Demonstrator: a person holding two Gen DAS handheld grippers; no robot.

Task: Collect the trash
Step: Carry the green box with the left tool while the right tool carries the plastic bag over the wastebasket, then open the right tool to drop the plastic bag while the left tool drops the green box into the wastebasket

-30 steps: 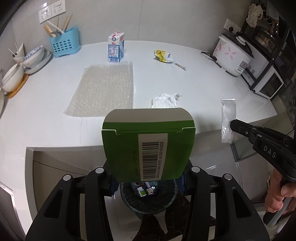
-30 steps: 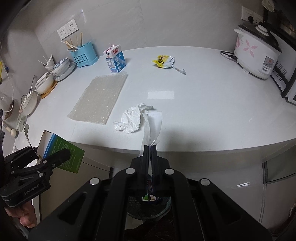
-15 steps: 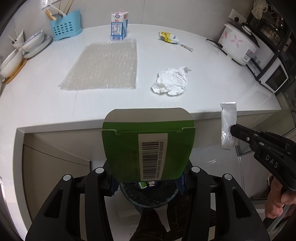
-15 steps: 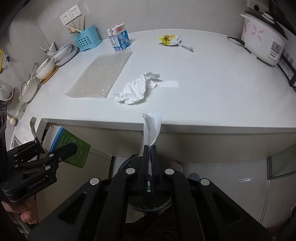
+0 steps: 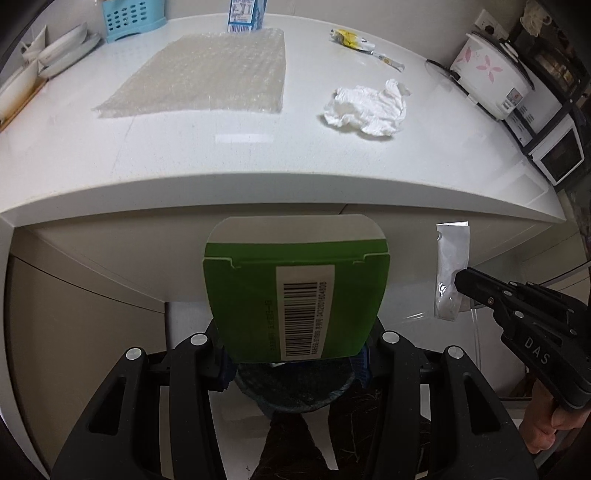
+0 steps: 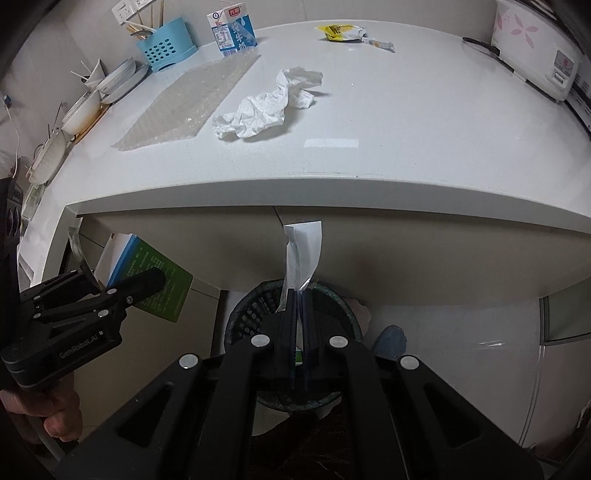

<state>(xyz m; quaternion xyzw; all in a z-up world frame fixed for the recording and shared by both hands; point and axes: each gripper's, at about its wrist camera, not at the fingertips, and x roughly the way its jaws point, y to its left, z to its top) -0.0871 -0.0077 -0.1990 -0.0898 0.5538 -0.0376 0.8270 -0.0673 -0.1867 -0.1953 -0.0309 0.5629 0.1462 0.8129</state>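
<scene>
My left gripper [image 5: 295, 343] is shut on a green carton with a barcode [image 5: 295, 291] and holds it over a dark mesh trash bin [image 5: 295, 387] below the counter edge. My right gripper [image 6: 299, 295] is shut on a clear plastic wrapper [image 6: 303, 251] above the same bin [image 6: 251, 314]. The right gripper [image 5: 461, 284] shows in the left wrist view with the wrapper [image 5: 450, 269]. The left gripper [image 6: 155, 280] shows in the right wrist view with the carton [image 6: 159, 284].
On the white counter [image 5: 147, 166] lie a bubble wrap sheet [image 5: 207, 74], a crumpled white tissue [image 5: 365, 107], a yellow wrapper [image 5: 351, 37] and a milk carton [image 6: 231, 31]. A blue utensil holder [image 6: 166, 48], bowls [image 6: 110, 81] and a rice cooker [image 5: 491, 81] stand around.
Both grippers have moved down below the counter edge, closer to the bin, each with its item still held.
</scene>
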